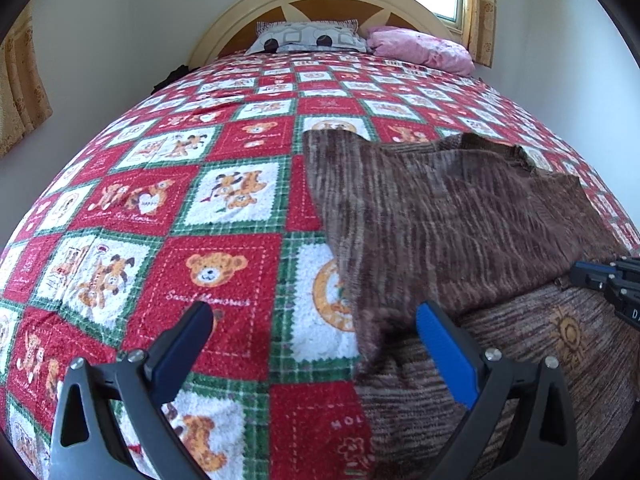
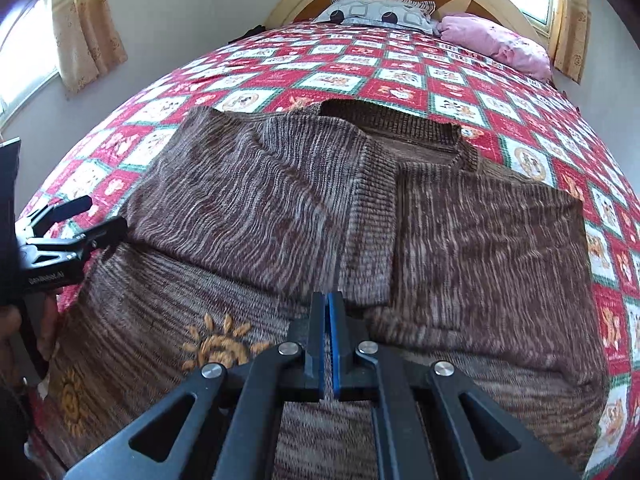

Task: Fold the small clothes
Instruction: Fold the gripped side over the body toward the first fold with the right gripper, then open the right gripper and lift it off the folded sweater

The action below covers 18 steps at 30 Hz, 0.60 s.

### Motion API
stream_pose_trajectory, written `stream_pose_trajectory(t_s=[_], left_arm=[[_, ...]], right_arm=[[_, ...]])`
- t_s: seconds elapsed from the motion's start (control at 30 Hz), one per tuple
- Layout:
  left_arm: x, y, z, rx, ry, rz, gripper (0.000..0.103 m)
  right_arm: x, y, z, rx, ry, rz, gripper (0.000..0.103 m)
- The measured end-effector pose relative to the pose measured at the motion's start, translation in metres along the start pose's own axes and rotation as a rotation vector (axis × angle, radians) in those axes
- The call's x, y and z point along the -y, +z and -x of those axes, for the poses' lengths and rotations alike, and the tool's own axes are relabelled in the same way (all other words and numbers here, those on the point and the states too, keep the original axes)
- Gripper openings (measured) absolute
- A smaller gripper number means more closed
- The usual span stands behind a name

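Your right gripper point(image 2: 327, 320), fingers pressed together, hovers over the sweater point(image 2: 280, 200); your left gripper point(image 1: 316, 320) is spread beside its edge.

A quilted bed point(image 1: 224, 184) carries a brown sweater point(image 2: 280, 200) and two pillows point(image 1: 308, 38).

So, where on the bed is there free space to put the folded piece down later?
The widest bare stretch of the teddy-bear quilt lies left of the brown knit sweater, from the left gripper up to the patterned pillow. A narrower band runs between the sweater's collar and the pink pillow. The near right side is crowded by the sweater.
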State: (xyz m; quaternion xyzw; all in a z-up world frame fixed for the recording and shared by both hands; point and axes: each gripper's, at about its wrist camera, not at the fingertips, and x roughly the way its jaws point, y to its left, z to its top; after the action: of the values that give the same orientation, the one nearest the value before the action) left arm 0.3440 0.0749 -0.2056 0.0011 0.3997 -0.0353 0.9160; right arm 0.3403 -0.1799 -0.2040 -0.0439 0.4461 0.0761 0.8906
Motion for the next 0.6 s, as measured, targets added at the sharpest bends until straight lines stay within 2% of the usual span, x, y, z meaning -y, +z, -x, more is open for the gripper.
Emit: stream_pose_trajectory(t_s=[0.13, 0.27, 0.6], left_arm=[[0.013, -0.004, 0.004, 0.001, 0.012, -0.050, 0.103], [0.020, -0.006, 0.001, -0.032, 0.020, -0.093, 0.103], [0.027, -0.018, 0.027, -0.008, -0.006, -0.094, 0.103]], right_arm=[[0.011, -0.007, -0.008, -0.036, -0.006, -0.043, 0.002], [0.012, -0.014, -0.003, -0.041, 0.006, -0.034, 0.002], [0.015, -0.036, 0.022, -0.036, -0.016, -0.021, 0.002]])
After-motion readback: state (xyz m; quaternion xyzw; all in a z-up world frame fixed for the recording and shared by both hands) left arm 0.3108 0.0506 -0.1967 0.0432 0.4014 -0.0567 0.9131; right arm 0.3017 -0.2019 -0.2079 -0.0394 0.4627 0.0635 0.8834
